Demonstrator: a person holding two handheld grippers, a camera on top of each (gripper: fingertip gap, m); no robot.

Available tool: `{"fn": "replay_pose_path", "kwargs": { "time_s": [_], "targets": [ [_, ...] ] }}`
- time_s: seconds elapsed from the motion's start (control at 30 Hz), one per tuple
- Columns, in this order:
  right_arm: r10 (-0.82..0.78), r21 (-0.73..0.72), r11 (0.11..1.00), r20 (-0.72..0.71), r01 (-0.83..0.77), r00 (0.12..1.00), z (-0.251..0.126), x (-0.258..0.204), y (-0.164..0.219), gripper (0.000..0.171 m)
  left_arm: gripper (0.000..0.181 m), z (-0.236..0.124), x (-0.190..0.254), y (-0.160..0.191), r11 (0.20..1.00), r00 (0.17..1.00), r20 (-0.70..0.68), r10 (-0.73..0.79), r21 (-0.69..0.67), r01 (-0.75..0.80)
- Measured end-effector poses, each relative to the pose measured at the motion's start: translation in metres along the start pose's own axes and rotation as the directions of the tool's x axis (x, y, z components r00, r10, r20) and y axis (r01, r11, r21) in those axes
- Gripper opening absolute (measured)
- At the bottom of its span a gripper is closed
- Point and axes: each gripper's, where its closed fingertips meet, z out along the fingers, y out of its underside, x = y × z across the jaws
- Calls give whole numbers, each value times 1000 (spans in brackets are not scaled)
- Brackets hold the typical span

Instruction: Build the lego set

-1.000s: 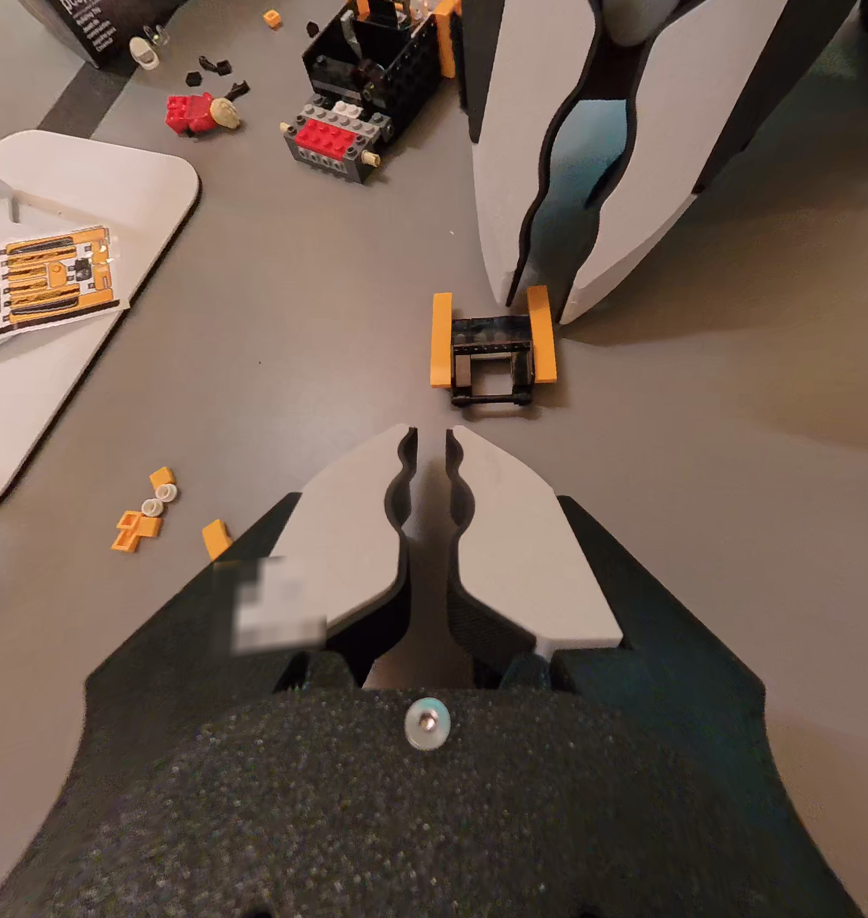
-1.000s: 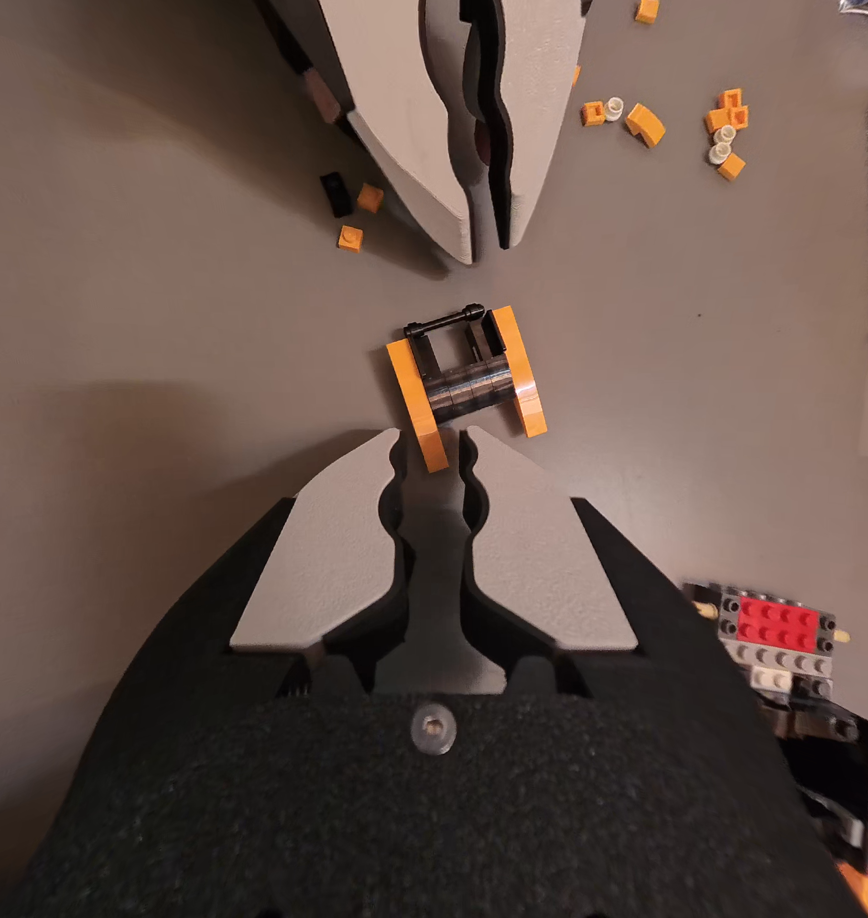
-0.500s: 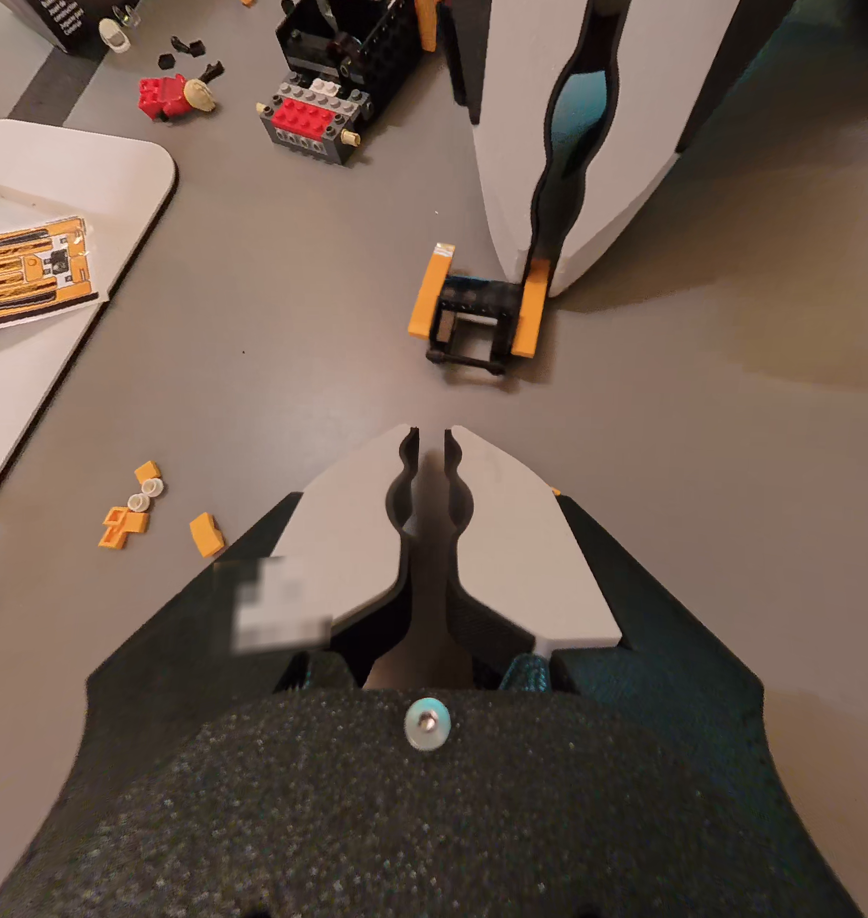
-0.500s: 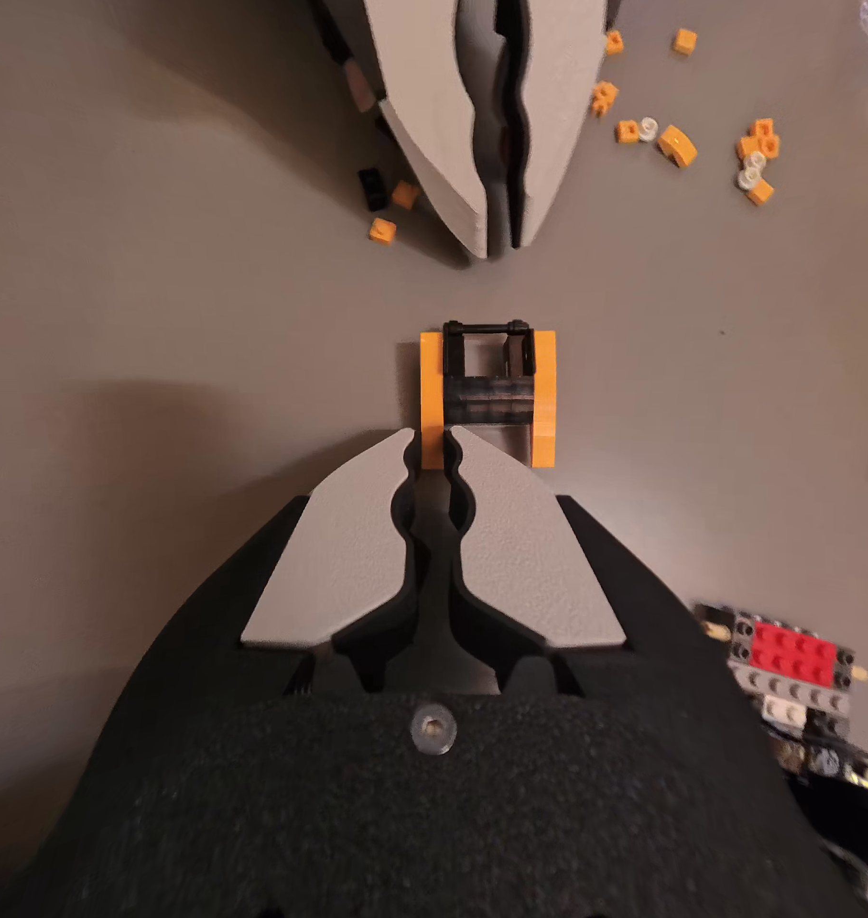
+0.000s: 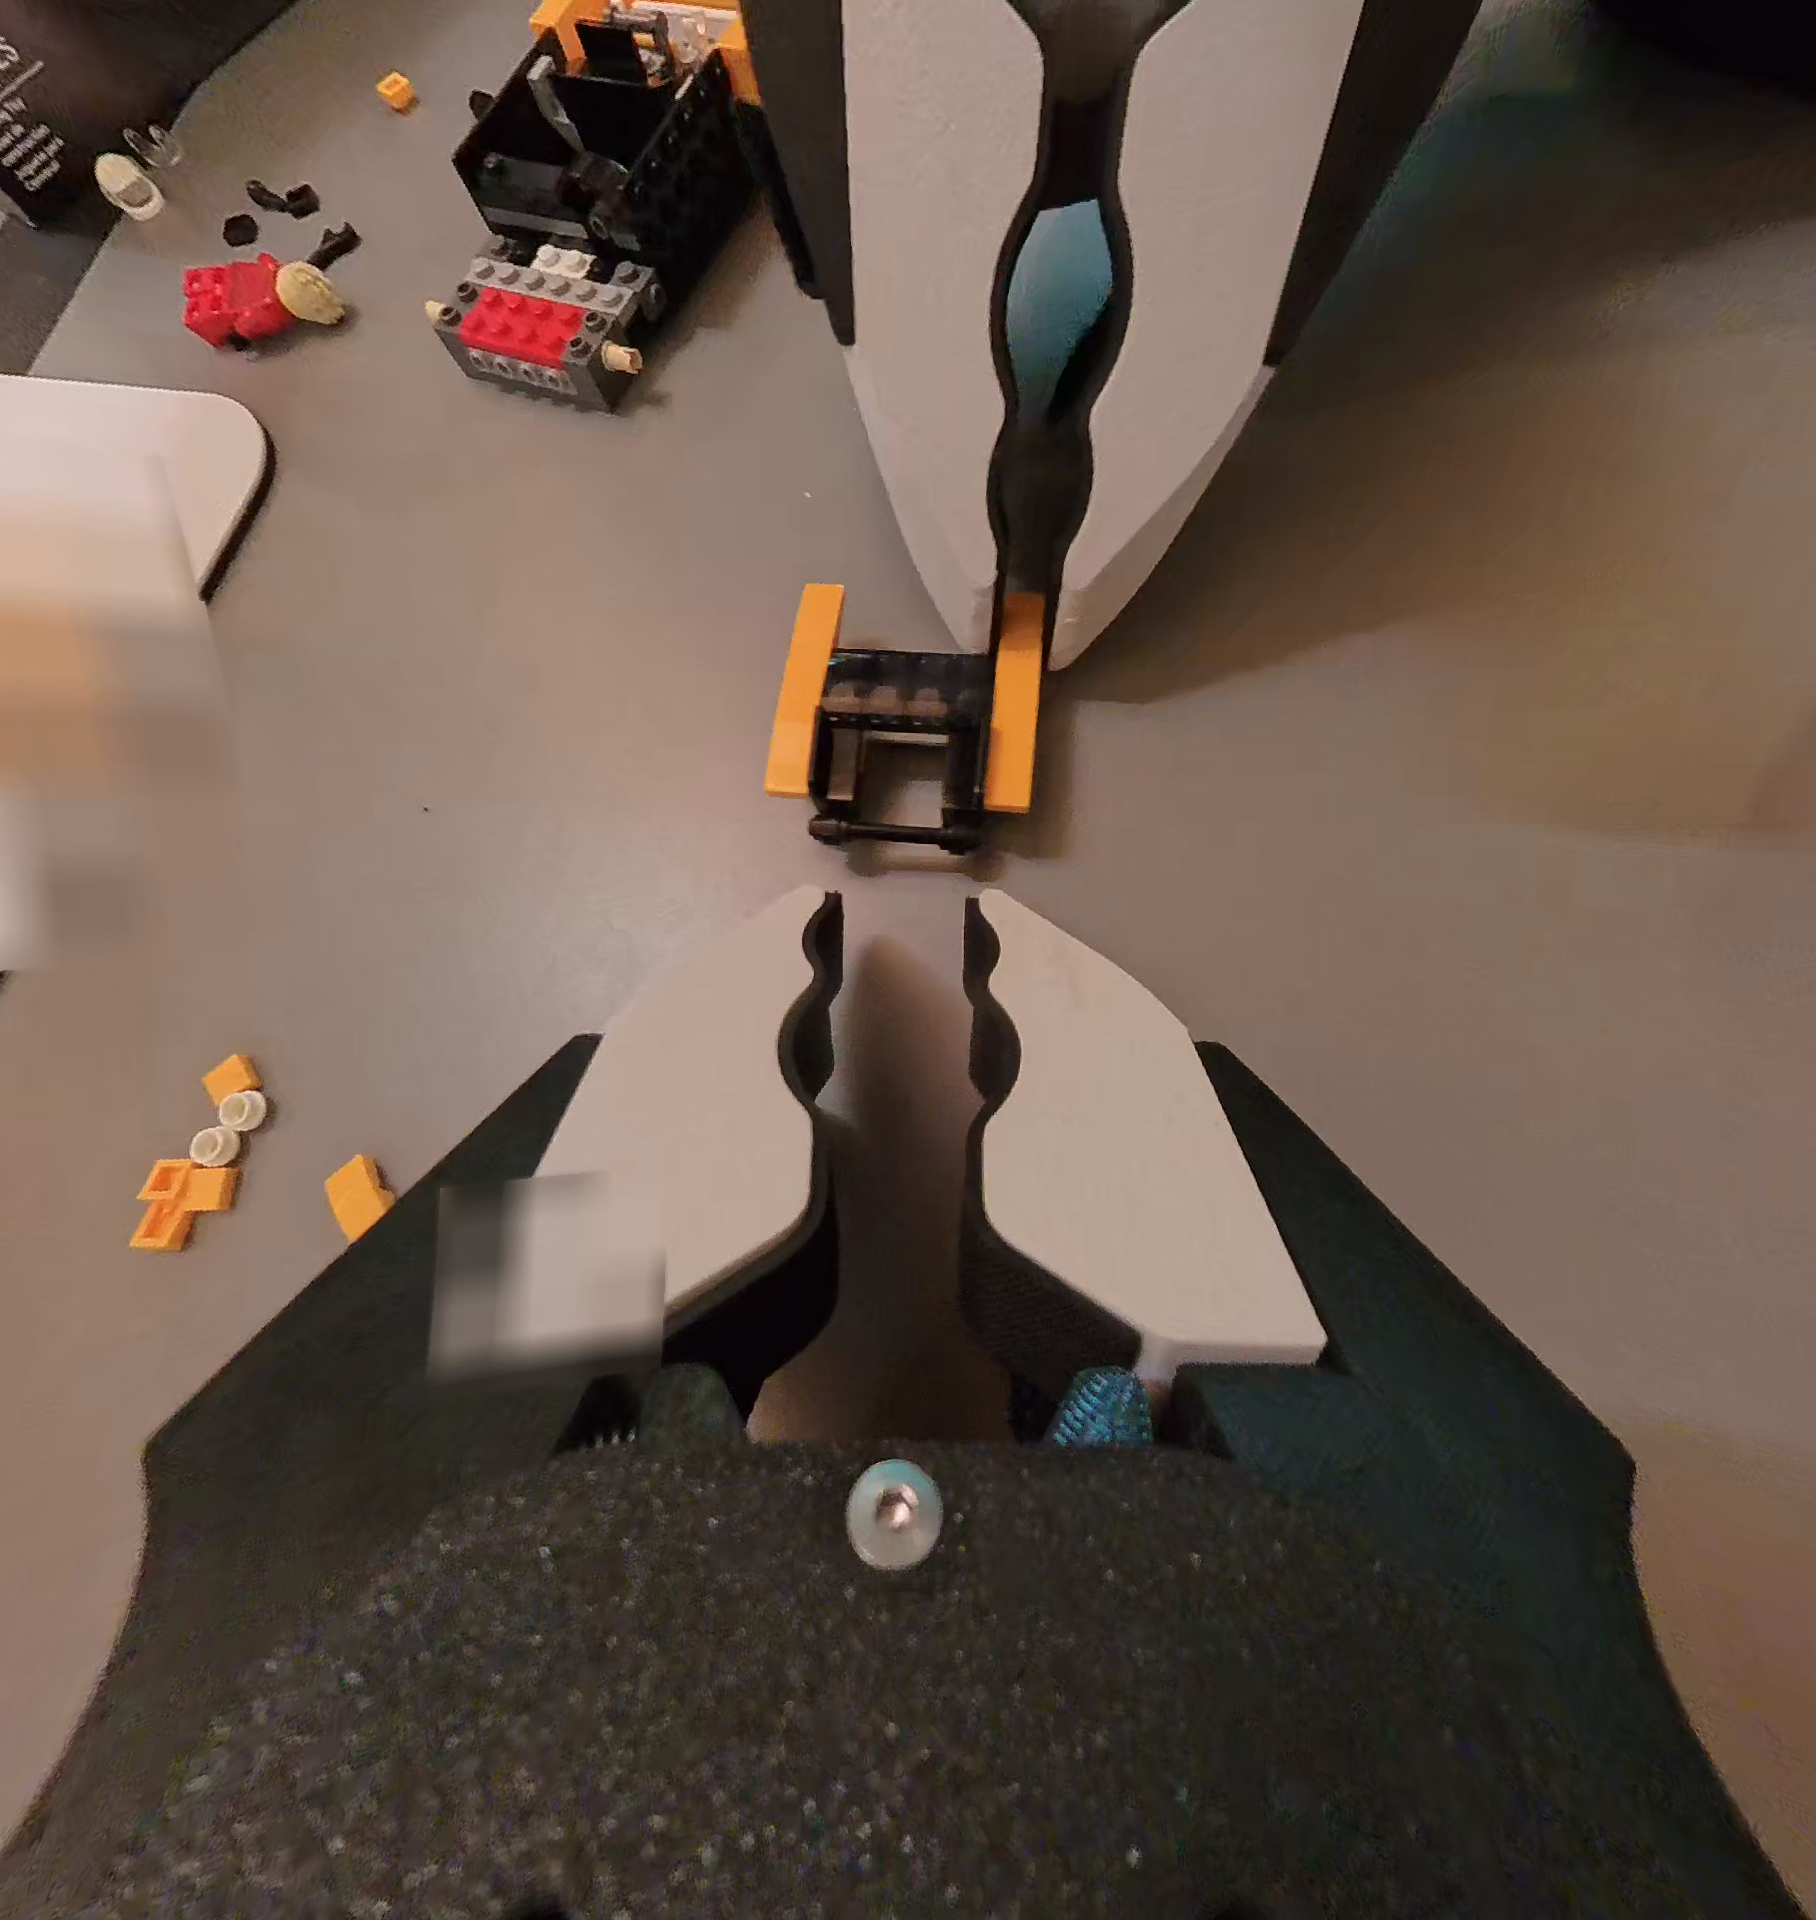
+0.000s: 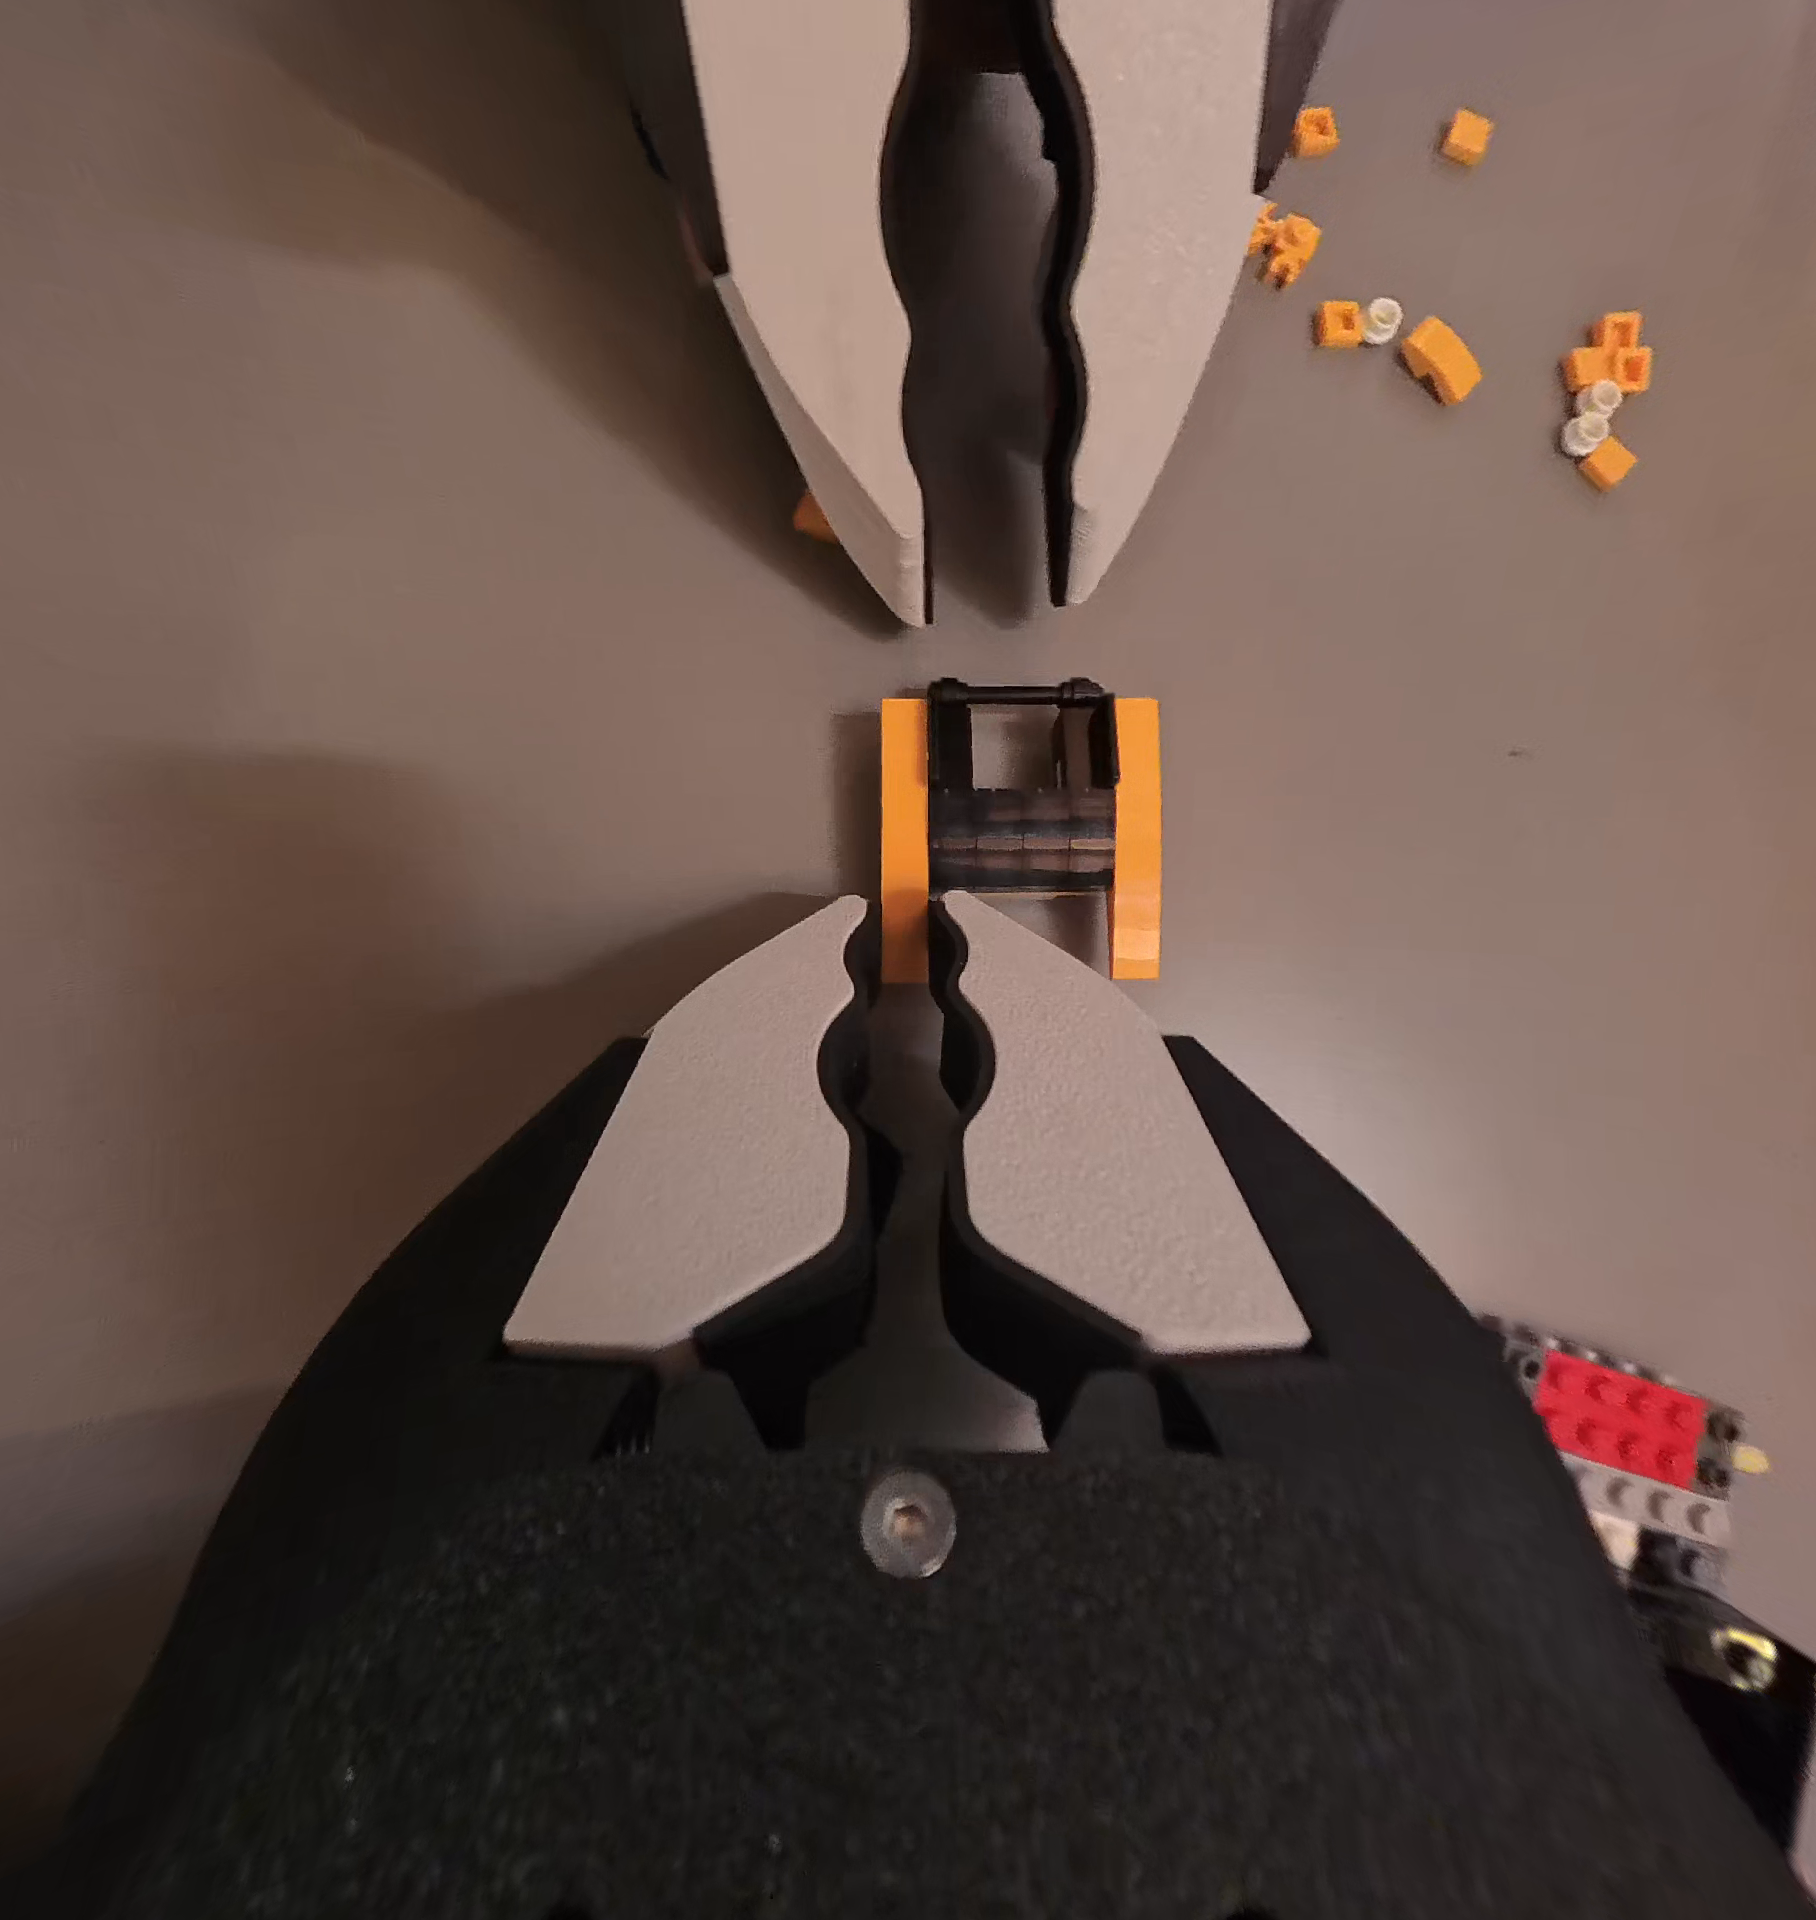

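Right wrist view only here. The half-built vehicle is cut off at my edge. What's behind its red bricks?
Observer: An open black box body sits directly behind the red bricks.
Operator: Loose parts near it?
Observer: A small red build with a tan round piece lies on the table, left of it in the left wrist view, with small black bits beyond.
Operator: Anything else that side?
Observer: A white board with a rounded corner.

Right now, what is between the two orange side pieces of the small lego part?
Between the orange side pieces sit black bricks and a thin black bar. The underside stays hidden against the table.
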Motion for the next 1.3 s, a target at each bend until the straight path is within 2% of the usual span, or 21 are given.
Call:
{"fn": "replay_pose_path", "kwargs": {
  "time_s": [0.03,0.2,0.4,0.5,0.57,0.63,0.8,0.93,1.03,1.13,1.2,1.3],
  "targets": [
    [4,-1,1000,-9,-4,1000,0,4,1,8,21,0,-1,-1,1000,1000,4,-1,3,1],
    [46,0,999,-123,-46,991,-6,27,7,13,16,-3,-7,-5,1000,999,43,-8,30,7],
    [104,155,986,-273,-63,956,-32,45,-23,19,0,-25,-38,-23,982,978,178,-109,173,78],
    [106,213,976,-275,-47,956,-34,37,-42,20,0,-52,-65,-36,946,931,302,-205,304,110],
    [98,221,974,-247,-43,964,-30,28,-50,19,0,-70,-78,-41,915,897,343,-278,378,139],
    [83,206,978,-215,-37,973,-23,19,-54,19,0,-80,-86,-39,905,883,358,-305,397,151],
    [58,148,988,-150,-35,987,-1,2,-56,20,0,-90,-88,-31,955,899,398,-182,289,66],
    [54,104,994,-101,-44,993,17,-9,-57,20,0,-91,-79,-21,977,936,334,-109,211,39],
    [57,71,996,-83,-51,995,29,-15,-56,20,2,-85,-65,-6,994,968,243,-66,96,44],
    [56,49,997,-62,-53,997,39,-20,-56,20,8,-80,-38,10,998,994,93,-49,-33,52],
    [63,41,997,-66,-61,996,43,-19,-55,20,13,-76,-18,22,991,998,-12,-54,-127,52],
    [77,47,996,-63,-74,995,43,-18,-56,20,15,-68,2,37,970,994,-90,-66,-239,43]
  ]
}}
